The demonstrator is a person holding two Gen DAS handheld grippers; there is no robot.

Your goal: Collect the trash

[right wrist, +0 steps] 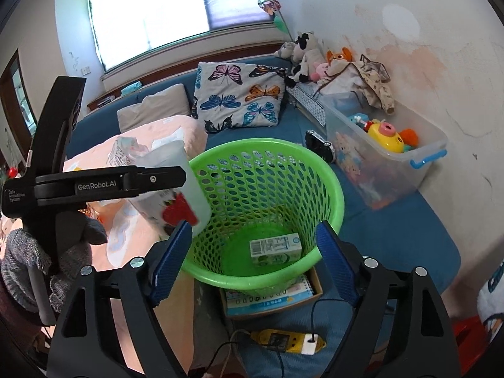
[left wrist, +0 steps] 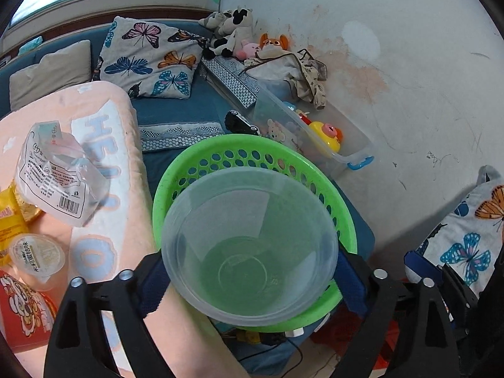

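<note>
My left gripper (left wrist: 249, 274) is shut on a clear plastic cup (left wrist: 249, 245) and holds it mouth-up over the green mesh basket (left wrist: 242, 151). The right wrist view shows that left gripper (right wrist: 176, 178) with the cup (right wrist: 176, 189), which has a strawberry print, at the basket's (right wrist: 267, 157) left rim. A small carton (right wrist: 275, 249) lies on the basket's floor. My right gripper (right wrist: 252, 252) is open and empty, its fingers either side of the basket's near rim. More wrappers lie on the pink quilt: a clear bag (left wrist: 60, 176), a jelly cup (left wrist: 36, 255), a yellow packet (left wrist: 9, 220).
A clear toy bin (right wrist: 387, 157) stands at the wall to the right. Butterfly pillow (right wrist: 239, 97) and plush toys (right wrist: 308, 53) lie behind. A box of books (right wrist: 271, 296) sits under the basket; a yellow power strip (right wrist: 286, 340) lies in front.
</note>
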